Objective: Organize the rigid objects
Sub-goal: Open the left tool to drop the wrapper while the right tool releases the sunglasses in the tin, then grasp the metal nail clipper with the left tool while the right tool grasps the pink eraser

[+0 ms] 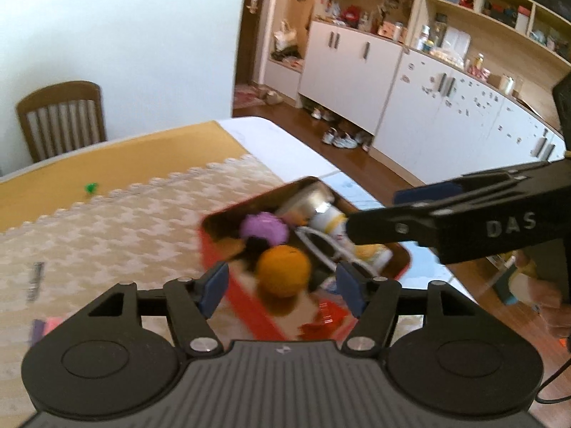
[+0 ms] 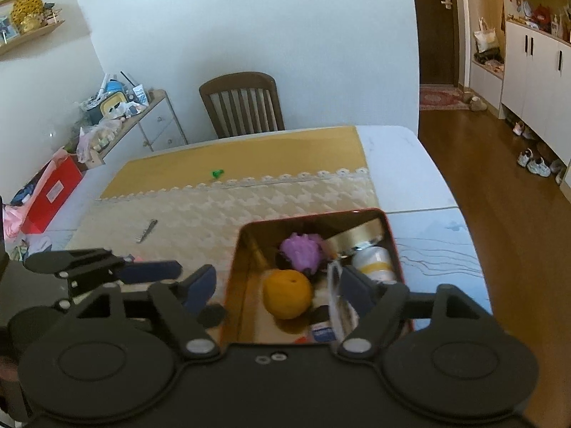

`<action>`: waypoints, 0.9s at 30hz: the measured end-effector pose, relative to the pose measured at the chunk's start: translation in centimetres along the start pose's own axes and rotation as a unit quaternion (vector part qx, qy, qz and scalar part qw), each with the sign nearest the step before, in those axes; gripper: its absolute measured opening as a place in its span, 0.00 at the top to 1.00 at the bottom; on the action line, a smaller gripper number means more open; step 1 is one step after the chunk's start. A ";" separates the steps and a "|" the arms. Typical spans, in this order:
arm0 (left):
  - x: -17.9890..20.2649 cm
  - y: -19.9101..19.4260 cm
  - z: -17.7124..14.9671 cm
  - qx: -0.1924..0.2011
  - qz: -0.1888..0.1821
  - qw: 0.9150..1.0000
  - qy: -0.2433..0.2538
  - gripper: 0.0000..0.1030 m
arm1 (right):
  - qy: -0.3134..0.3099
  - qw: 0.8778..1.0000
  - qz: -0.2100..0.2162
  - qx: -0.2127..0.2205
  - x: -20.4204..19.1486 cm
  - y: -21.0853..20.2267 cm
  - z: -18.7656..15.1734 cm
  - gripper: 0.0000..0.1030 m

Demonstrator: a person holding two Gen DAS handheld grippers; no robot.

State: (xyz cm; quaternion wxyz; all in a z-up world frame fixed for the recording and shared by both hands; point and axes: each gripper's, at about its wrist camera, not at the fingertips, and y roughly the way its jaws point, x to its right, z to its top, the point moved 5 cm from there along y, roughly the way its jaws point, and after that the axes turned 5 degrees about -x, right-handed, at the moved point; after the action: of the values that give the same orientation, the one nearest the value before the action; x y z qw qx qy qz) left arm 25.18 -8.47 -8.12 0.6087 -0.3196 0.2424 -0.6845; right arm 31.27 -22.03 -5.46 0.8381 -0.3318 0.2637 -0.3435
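A red tin box (image 2: pixel 314 214) stands on the table, partly on a pale patterned placemat (image 2: pixel 200 210). Inside lie an orange ball (image 2: pixel 288 293), a purple spiky ball (image 2: pixel 302 251), a white bottle with a yellow band (image 2: pixel 374 263), a tape roll (image 2: pixel 357 235) and white glasses (image 2: pixel 337 296). My right gripper (image 2: pixel 278 290) hovers open above the tin's near end, touching nothing. My left gripper (image 1: pixel 282 285) is open too, above the tin (image 1: pixel 221 249) and the orange ball (image 1: pixel 283 267). The right gripper (image 1: pixel 392 210) reaches in from the right over the bottle (image 1: pixel 330 221).
A small green object (image 2: pixel 216 174) lies on the yellow mat (image 2: pixel 249 157), a comb (image 2: pixel 146 231) on the placemat. A wooden chair (image 2: pixel 242 103) stands at the table's far side. The table edge (image 2: pixel 446 185) drops to wooden floor on the right. A cluttered drawer unit (image 2: pixel 142 121) stands left.
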 end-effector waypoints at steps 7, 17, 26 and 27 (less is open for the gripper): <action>-5.9 -3.0 -1.5 0.014 0.032 0.999 -0.023 0.28 | -0.005 1.000 0.002 -0.003 -4.3 1.1 -0.6 0.14; -13.6 -5.7 -2.9 0.029 0.070 0.996 -0.052 0.24 | -0.008 1.000 -0.005 -0.010 -10.9 3.8 -1.4 0.00; -19.7 -5.9 -3.2 0.030 0.092 0.993 -0.063 0.20 | -0.020 0.999 -0.013 -0.031 -15.8 7.9 -1.4 0.00; -20.4 -5.8 -3.1 0.029 0.093 0.993 -0.068 0.19 | -0.020 0.999 -0.014 -0.033 -16.2 8.5 -1.3 0.00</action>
State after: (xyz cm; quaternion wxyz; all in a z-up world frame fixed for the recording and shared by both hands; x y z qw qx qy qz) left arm 20.08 12.38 -8.92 0.6938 -0.3239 0.2088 -0.6083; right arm 23.62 -5.74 -9.09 0.8268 -0.3701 0.2533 -0.3395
